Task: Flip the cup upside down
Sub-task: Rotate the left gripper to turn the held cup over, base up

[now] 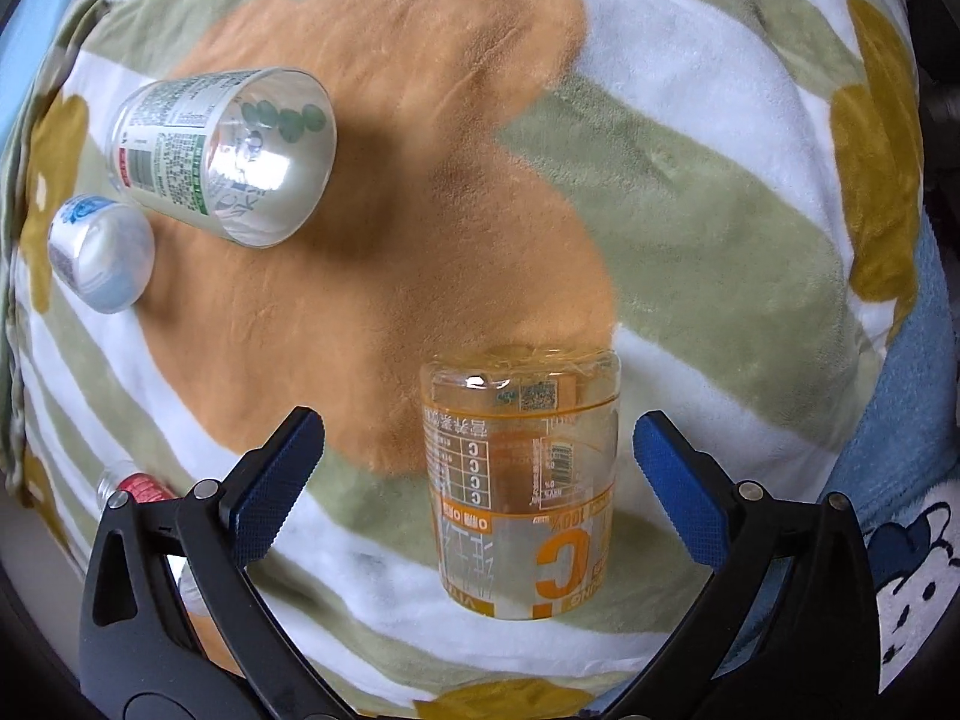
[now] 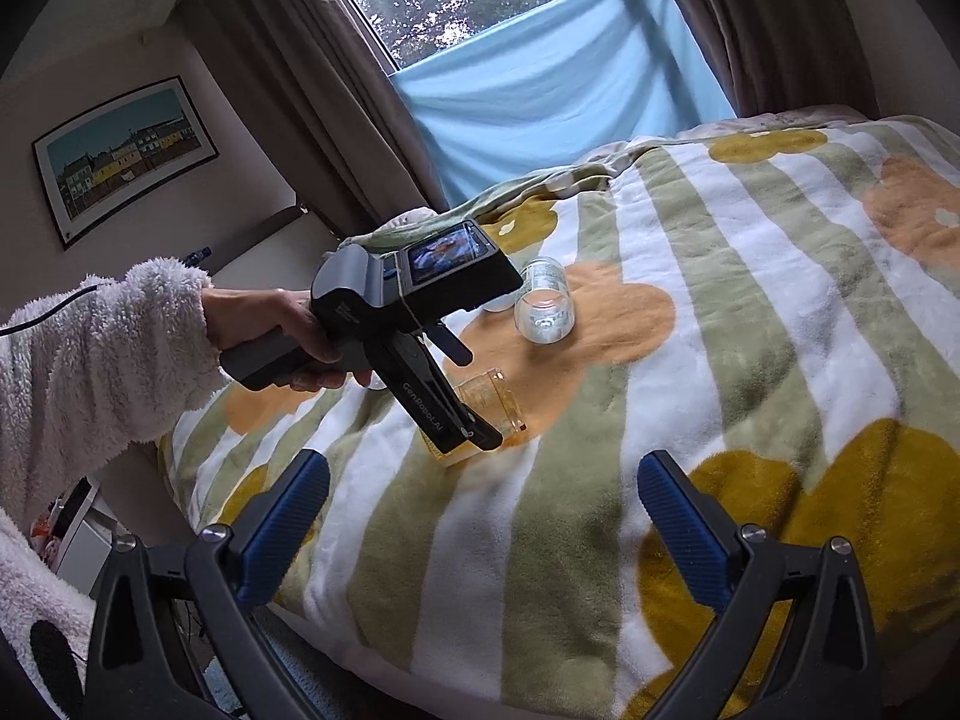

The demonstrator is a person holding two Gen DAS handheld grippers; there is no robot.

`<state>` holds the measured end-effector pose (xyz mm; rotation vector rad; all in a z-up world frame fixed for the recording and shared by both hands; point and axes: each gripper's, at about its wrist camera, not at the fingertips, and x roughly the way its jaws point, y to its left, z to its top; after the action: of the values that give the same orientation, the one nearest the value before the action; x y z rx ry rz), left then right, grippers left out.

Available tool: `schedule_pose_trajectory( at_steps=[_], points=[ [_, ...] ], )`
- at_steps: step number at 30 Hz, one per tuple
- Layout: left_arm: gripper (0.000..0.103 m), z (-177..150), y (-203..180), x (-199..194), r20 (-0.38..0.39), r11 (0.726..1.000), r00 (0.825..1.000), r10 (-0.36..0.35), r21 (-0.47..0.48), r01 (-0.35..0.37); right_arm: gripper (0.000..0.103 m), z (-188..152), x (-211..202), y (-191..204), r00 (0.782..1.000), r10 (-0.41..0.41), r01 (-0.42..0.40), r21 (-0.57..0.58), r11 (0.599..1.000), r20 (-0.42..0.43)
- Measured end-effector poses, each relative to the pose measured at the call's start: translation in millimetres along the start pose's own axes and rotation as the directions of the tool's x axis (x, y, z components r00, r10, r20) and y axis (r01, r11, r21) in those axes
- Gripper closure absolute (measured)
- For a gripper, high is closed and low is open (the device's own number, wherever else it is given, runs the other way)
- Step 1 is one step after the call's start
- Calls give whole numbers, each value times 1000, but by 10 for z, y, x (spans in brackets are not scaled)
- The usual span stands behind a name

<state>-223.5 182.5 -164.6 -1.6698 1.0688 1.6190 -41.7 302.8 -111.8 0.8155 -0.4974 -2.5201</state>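
Note:
A clear cup with an orange label (image 1: 521, 483) stands upside down on the striped blanket (image 1: 690, 192), its print inverted. My left gripper (image 1: 477, 480) is open, its blue pads either side of the cup without touching it. In the right wrist view the same cup (image 2: 489, 405) sits partly behind the left gripper (image 2: 474, 387), held by a hand in a fluffy white sleeve. My right gripper (image 2: 483, 531) is open and empty, low over the near part of the bed.
A clear cup with a green label (image 1: 225, 153) lies on its side at the left; it also shows in the right wrist view (image 2: 543, 300). A small white cup (image 1: 99, 252) lies beside it. A red-capped bottle (image 1: 135, 489) sits behind the left finger. The bed's edge is near.

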Motion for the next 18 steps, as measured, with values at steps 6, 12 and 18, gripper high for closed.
schedule_pose_trajectory(
  at_steps=[6, 12, 18],
  points=[
    [12, 16, 8, 3, -12, 999, 999, -32, -22, 32, 0, -15, 69, -8, 1000, 4, -4, 6, 1000, -11],
    [47, -62, 9, 35, -27, 992, 994, -109, -65, 107, 0, -4, 93, -30, 1000, 14, -14, 20, 1000, -9],
    [47, -287, 87, -368, 169, 977, 978, -127, -151, 152, 0, 8, 68, -53, 1000, 11, -11, 14, 1000, 5]
  ],
)
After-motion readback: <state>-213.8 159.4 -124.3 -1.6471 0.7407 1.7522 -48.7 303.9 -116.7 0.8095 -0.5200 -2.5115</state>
